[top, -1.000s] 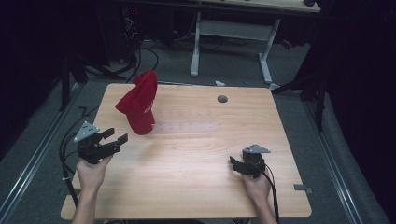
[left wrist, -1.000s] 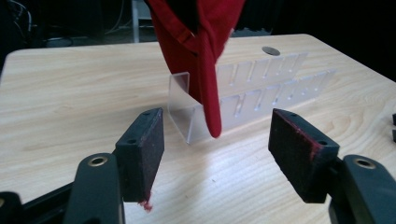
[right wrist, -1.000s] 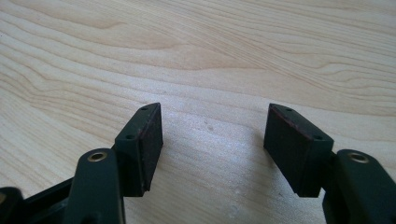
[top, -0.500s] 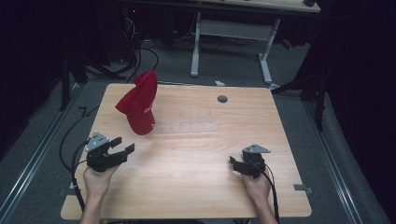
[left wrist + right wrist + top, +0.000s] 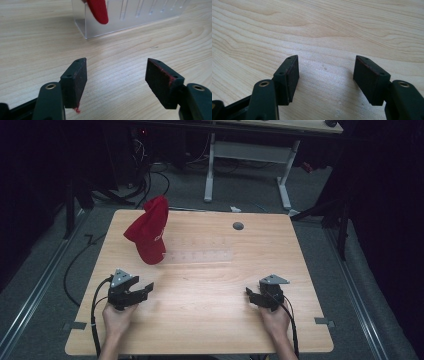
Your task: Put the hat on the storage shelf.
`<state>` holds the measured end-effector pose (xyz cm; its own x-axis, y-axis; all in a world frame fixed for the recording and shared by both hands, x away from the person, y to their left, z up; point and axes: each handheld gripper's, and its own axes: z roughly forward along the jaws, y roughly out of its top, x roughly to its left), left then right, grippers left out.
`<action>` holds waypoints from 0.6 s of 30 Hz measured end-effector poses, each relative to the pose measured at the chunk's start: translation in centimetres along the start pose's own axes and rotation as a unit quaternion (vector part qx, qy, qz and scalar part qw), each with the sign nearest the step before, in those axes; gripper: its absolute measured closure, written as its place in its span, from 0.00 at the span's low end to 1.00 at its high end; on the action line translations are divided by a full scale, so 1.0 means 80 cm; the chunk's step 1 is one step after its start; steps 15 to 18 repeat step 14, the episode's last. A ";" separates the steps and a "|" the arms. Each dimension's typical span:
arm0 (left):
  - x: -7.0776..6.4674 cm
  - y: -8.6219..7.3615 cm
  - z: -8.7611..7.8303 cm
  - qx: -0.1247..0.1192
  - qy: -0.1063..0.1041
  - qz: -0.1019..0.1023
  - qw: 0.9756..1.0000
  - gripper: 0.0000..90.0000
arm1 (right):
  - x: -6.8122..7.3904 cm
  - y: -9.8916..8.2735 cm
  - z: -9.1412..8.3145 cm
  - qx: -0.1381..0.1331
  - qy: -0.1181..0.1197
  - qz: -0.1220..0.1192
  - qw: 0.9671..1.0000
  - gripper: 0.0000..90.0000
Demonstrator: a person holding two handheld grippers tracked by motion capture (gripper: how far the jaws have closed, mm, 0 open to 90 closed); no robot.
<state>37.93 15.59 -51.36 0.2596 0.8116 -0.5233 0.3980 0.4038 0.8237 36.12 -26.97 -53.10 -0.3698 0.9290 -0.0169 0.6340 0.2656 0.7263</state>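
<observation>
Light: overhead, bright on the desk (image 5: 210,285); the floor around it is dark.
Shadows: soft, short, under each gripper's jaws.
Sharpness: high view slightly soft; close views crisp on the grain, jaw bases blurred.
Glare: faint sheen at the desk's far edge.

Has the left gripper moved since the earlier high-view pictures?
Yes. The left gripper has drawn back from the red cap toward the table's near edge.

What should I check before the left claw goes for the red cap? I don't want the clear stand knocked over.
1. Left claw open, nothing between its pads: ok.
2. Right claw open and empty, low over the table: ok.
3. Cap hanging on the stand, apart from both claws: ok.
4. Bare table between left claw and stand: ok.
5. Stand fixed to the table: cannot tell.
</observation>
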 end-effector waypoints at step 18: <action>0.009 -0.037 0.031 0.042 0.057 0.058 0.996 0.32 | 0.000 0.000 0.000 0.000 0.000 0.000 1.000 0.42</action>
